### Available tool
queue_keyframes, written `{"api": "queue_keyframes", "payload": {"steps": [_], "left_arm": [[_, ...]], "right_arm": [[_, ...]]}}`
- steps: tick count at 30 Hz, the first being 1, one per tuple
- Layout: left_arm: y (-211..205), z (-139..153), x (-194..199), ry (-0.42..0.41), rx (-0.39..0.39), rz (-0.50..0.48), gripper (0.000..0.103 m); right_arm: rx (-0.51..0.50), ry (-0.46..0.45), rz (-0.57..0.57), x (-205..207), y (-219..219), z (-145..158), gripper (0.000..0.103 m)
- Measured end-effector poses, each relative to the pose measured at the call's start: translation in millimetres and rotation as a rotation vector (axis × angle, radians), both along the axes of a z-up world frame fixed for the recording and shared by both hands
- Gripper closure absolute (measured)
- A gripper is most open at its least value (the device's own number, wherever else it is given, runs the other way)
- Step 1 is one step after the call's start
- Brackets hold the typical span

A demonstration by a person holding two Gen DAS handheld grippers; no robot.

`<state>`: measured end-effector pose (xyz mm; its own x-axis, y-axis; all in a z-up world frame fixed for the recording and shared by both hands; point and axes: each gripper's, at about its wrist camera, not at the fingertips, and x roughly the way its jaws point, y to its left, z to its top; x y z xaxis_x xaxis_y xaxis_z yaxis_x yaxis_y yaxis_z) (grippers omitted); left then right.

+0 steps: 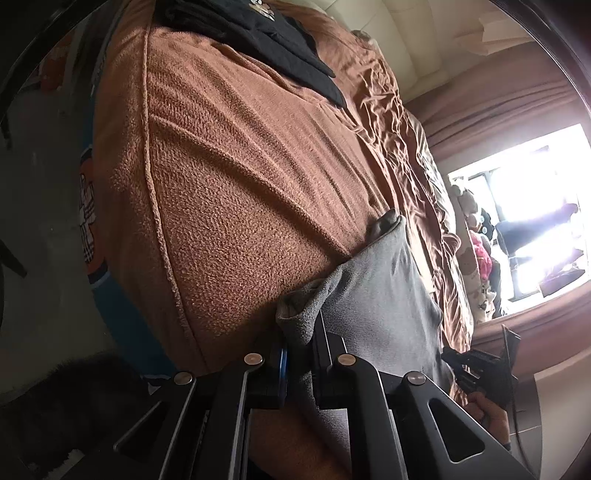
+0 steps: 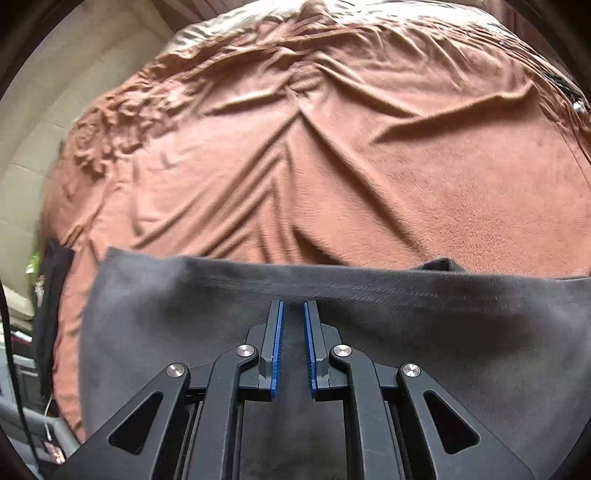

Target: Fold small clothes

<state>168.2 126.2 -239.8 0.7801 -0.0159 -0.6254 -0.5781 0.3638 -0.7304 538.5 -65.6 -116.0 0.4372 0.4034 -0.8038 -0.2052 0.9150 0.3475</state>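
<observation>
Left gripper [image 1: 301,332], in its own wrist view, clamped on a bunched corner of the grey garment [image 1: 384,295], cloth pinched between the dark fingers [image 1: 327,345] and puckered above them. Rest of that garment spread flat away from the jaws, lying on the rust-brown fleece blanket [image 1: 236,177] covering the bed. Black garment [image 1: 258,33] with a small printed patch seen far up the blanket, well apart from the grey one. Wrinkled brown sheet [image 1: 399,122] beside the fleece, a bright window [image 1: 524,214] beyond, stuffed toys [image 1: 476,251] near it. Right gripper [image 1: 480,369] caught at the lower right edge, held in a hand [image 1: 487,410], just beside the grey cloth. Moving to the right wrist view: right gripper [image 2: 293,306] poised low over the grey garment [image 2: 443,332], blue-padded fingers [image 2: 276,347] parted by a narrow gap, nothing between the tips; could not tell whether the tips touched the fabric. Garment's stitched hem running straight across just ahead of the fingertips, its left corner lying flat on the brown blanket [image 2: 332,147]. Blanket creased in long folds beyond the hem. Dark cloth [image 2: 55,266] at the left edge, a pale padded headboard [image 2: 44,110] behind.
</observation>
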Motion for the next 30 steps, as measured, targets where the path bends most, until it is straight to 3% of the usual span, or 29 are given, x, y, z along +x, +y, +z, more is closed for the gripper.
{"api": "queue_keyframes", "payload": {"steps": [4, 9, 16, 30], "left_arm": [[6, 2, -2, -0.018, -0.053, 0.000, 0.096], [2, 29, -2, -0.073, -0.027, -0.036, 0.097], [-1, 55, 8, -0.146, -0.047, -0.091, 0.097], [-15, 104, 28, -0.250, -0.039, -0.247, 0.097]], "right_arm": [[0.014, -0.011, 0.034, -30, -6, 9, 0.095], [0.034, 0.019, 0.060, -72, -17, 3, 0.095], [0.050, 0.048, 0.067, -122, -31, -9, 0.095], [0.084, 0.093, 0.061, -195, -42, -27, 0.095]]}}
